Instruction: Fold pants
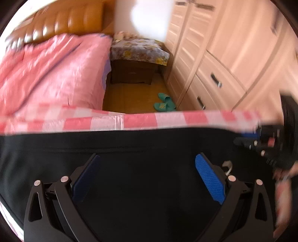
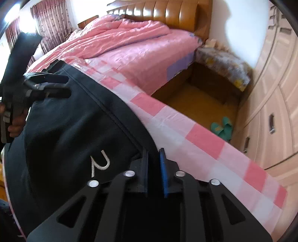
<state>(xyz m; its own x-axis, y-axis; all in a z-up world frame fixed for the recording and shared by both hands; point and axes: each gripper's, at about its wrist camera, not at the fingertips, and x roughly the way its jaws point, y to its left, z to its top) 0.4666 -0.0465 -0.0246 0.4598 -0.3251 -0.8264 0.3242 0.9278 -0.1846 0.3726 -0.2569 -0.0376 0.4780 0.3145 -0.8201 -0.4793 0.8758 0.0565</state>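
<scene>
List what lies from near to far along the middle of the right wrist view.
Right tool, closed on black fabric pants → pink-and-white checked sheet → pink quilted duvet → brown padded leather headboard.

Matt black cloth pants point(image 2: 70, 121); glossy padded headboard point(image 2: 167, 16); satiny pink quilt point(image 2: 130, 46).

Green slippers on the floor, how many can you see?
2. Both green slippers lie side by side on the yellow floor, between the bed and the wardrobe. More might hide under the bed.
</scene>
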